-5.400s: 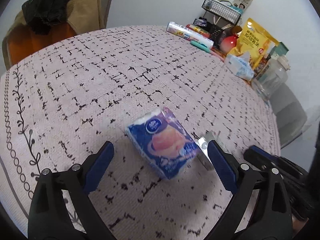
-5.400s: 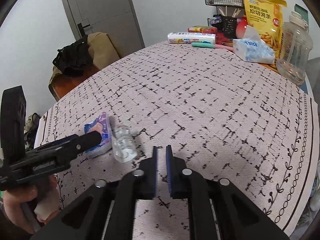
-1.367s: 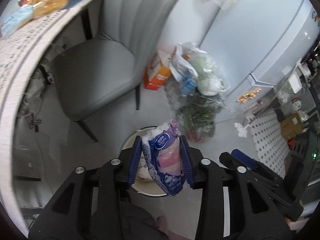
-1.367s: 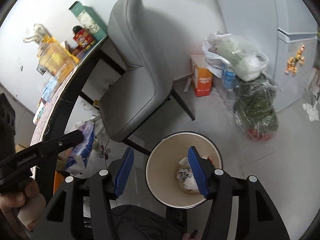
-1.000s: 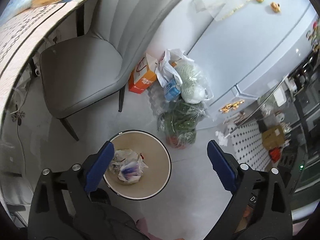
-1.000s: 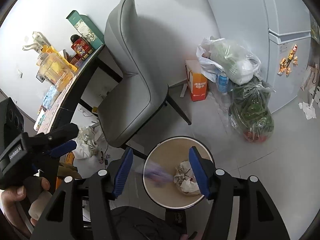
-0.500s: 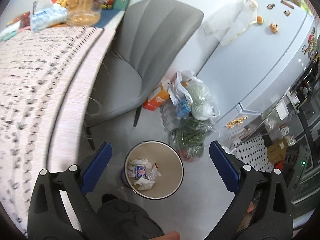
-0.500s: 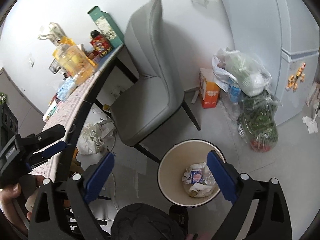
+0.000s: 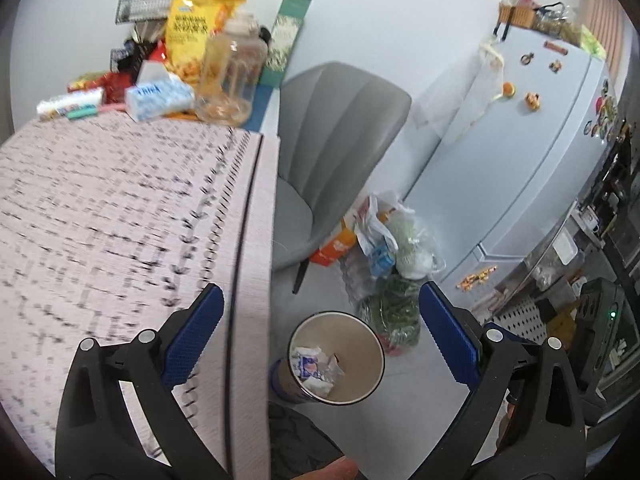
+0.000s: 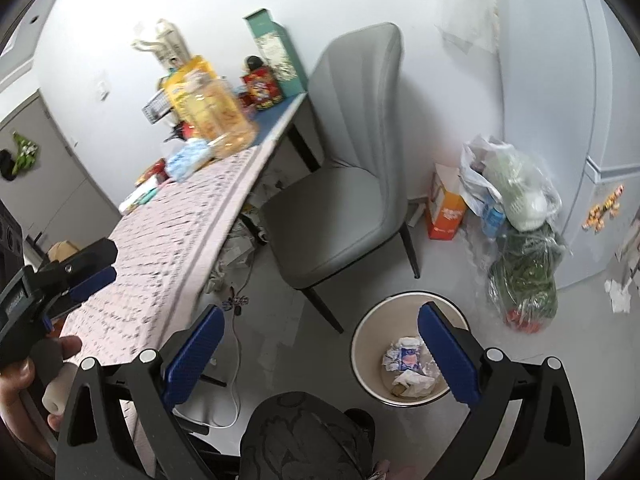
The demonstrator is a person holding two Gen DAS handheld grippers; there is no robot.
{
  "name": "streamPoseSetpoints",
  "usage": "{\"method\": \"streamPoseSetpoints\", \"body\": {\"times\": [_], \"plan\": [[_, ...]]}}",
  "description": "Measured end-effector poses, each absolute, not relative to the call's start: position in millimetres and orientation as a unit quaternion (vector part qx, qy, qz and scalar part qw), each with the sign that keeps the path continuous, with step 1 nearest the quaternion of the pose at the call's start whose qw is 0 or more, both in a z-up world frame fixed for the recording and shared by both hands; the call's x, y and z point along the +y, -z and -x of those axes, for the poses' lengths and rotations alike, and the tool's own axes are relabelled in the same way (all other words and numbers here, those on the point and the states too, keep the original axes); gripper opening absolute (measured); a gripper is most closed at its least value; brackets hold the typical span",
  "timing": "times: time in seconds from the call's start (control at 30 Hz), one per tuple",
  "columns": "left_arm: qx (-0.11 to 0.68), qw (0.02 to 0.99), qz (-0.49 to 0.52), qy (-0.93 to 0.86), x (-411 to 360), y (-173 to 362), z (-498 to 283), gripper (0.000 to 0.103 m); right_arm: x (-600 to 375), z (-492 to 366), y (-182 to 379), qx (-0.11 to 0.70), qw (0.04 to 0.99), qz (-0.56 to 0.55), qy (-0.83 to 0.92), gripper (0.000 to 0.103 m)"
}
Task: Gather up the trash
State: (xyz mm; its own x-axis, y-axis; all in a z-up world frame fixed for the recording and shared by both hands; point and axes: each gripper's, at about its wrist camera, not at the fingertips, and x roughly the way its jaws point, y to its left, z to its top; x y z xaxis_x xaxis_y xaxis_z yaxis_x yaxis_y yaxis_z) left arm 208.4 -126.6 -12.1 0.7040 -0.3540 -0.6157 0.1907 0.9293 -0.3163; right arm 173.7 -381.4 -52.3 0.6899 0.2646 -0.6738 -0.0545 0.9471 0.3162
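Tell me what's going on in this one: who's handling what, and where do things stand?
A person is clearing trash with a hand-held gripper in each hand. The left hand-held gripper is open and empty, and so is the right hand-held gripper, whose jaws have just been opening. Both look down at the waste bin on the floor beside the grey chair. The blue tissue pack lies in the bin among crumpled paper.

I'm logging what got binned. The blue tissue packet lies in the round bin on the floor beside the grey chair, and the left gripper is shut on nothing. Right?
Not quite. The left gripper stands wide open, not shut, as the left wrist view shows. The rest holds: the blue tissue packet lies in the round bin on the floor beside the grey chair.
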Motion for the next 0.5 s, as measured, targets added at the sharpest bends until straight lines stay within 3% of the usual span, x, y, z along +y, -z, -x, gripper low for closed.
{"method": "streamPoseSetpoints", "body": {"times": [0.5], "plan": [[0.3, 0.941, 0.133, 0.086, -50.5, -28.1, -121.7, 0.097, -313.8, -136.4, -1.8, 0.353, 0.921, -0.089, -0.135, 0.095]]}}
